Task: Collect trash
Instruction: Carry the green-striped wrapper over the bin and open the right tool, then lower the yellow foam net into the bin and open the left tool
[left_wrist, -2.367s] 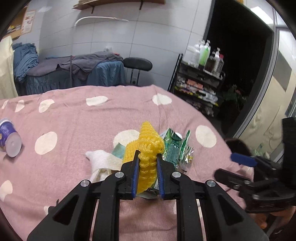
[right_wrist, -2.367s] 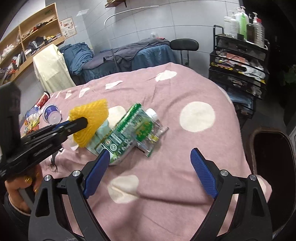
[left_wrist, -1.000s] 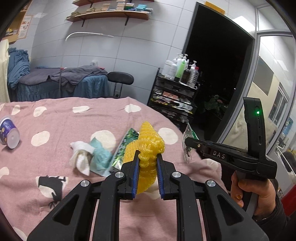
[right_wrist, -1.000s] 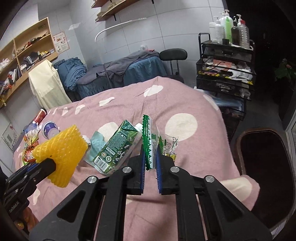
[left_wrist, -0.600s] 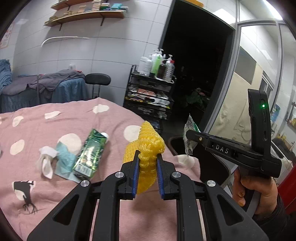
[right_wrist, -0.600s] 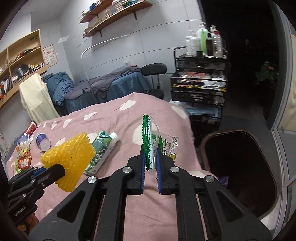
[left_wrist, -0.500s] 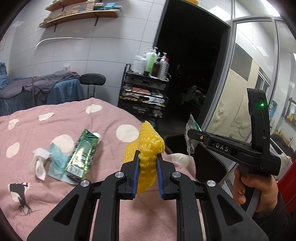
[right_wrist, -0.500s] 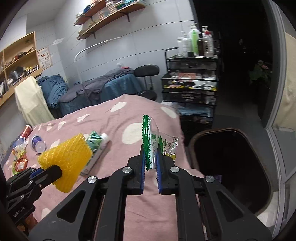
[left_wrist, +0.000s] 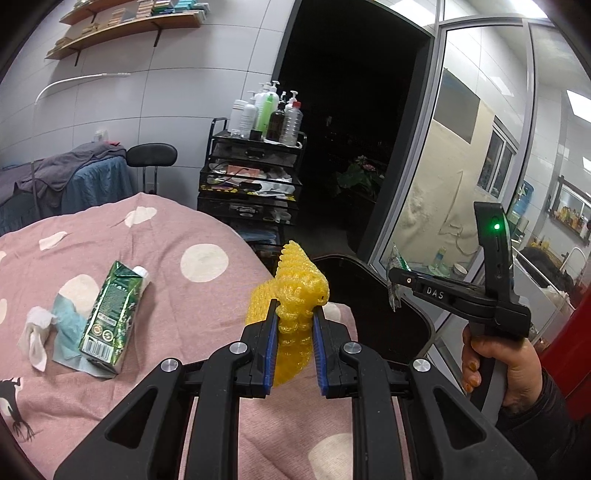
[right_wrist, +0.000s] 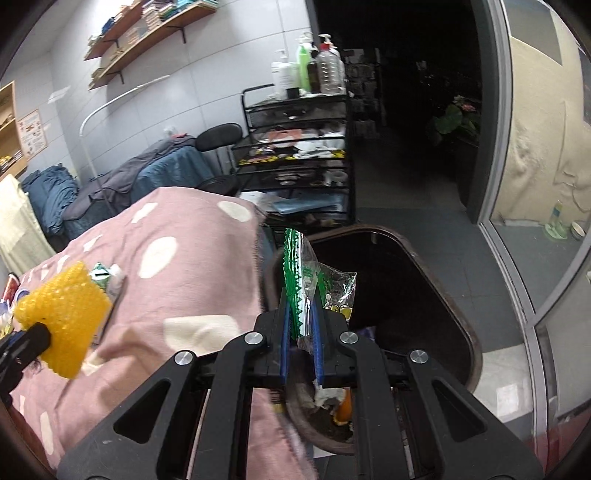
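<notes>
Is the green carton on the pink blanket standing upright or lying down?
Lying down. The green carton rests flat on its long side on the pink blanket, its white cap end pointing away, partly over a blue tissue.

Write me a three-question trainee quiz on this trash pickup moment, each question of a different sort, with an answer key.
1. True or false: the left gripper is clamped on a yellow foam net.
2. Multiple choice: the right gripper holds its green plastic wrapper over
A. the pink spotted blanket
B. the dark trash bin
C. the black cart of bottles
3. Fill in: the piece of trash on the blanket between the green drink carton and the white crumpled tissue is pale ____ paper.

Key
1. True
2. B
3. blue
</notes>
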